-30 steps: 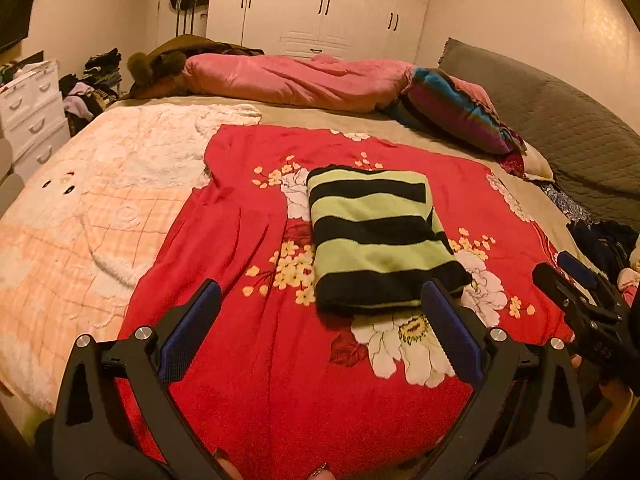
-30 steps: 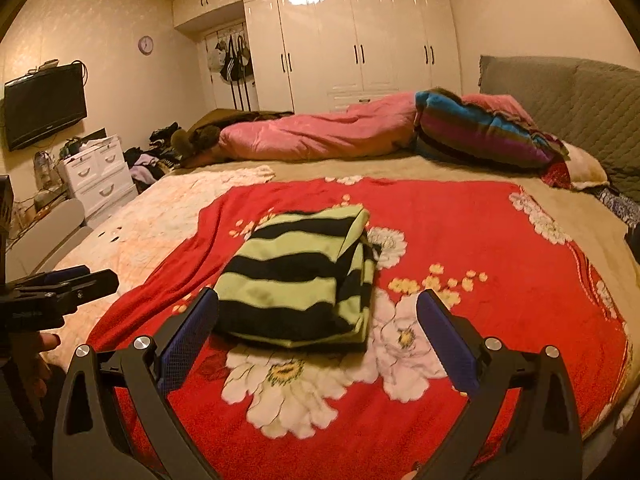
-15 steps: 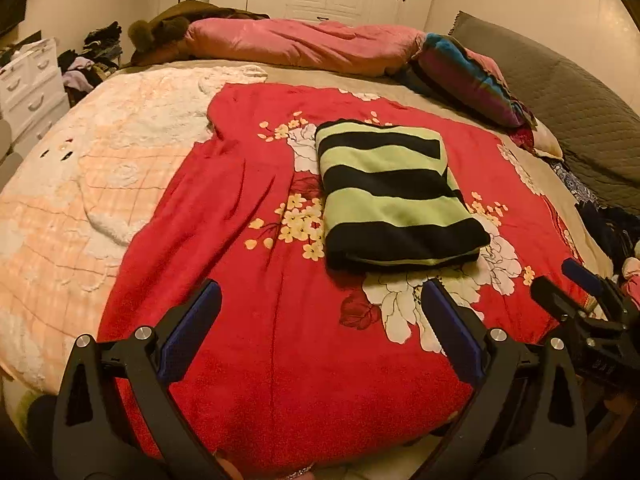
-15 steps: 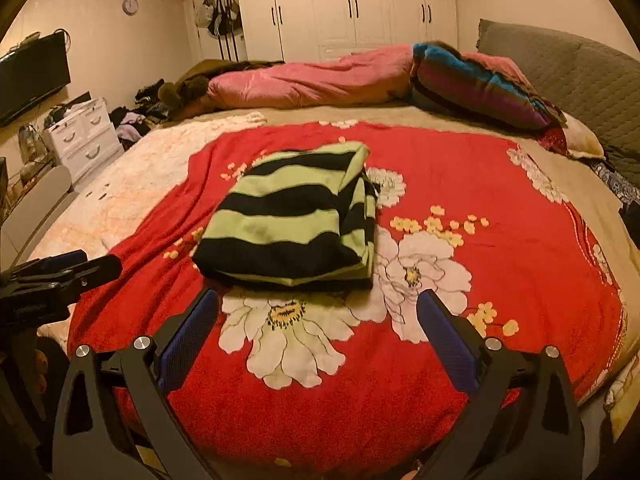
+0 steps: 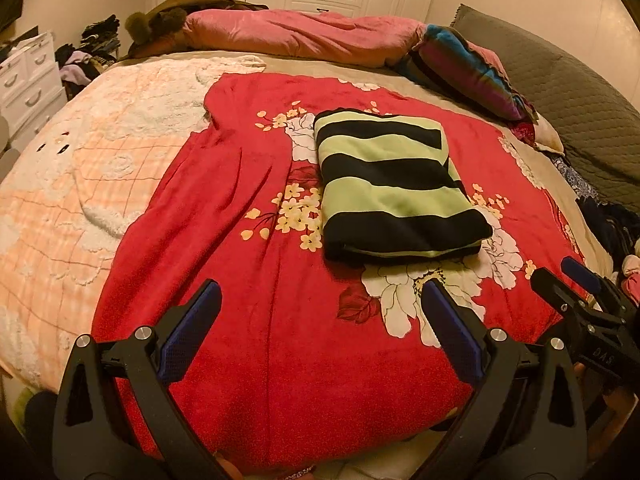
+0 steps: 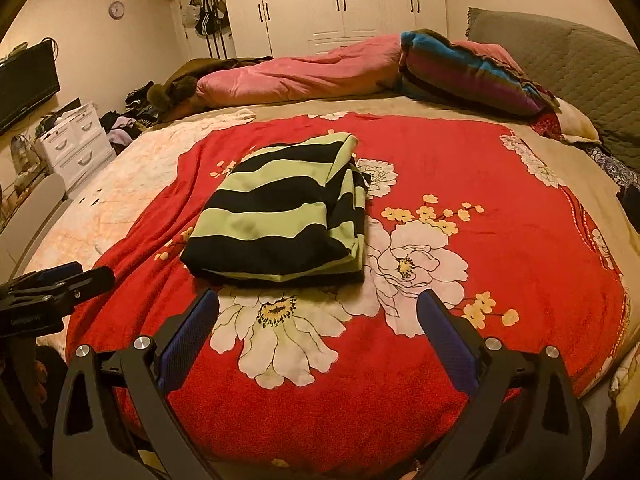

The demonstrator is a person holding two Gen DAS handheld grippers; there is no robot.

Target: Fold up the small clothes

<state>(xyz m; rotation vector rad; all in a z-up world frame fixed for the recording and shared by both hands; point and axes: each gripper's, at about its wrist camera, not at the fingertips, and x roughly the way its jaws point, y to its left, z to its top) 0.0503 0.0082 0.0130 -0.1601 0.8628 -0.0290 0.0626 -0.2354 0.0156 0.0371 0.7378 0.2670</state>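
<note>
The folded striped shirt (image 5: 394, 188) lies on the red blanket (image 5: 248, 340), beyond both wide, empty grippers: left gripper (image 5: 320, 300), right gripper (image 6: 318, 310).

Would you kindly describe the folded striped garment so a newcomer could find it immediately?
Start at the large red floral blanket covering the bed. Near its middle lies a folded rectangular garment with wide black and pale-green stripes, beside printed white flowers. It is the only striped item on the red blanket, and neither claw touches it.
</note>
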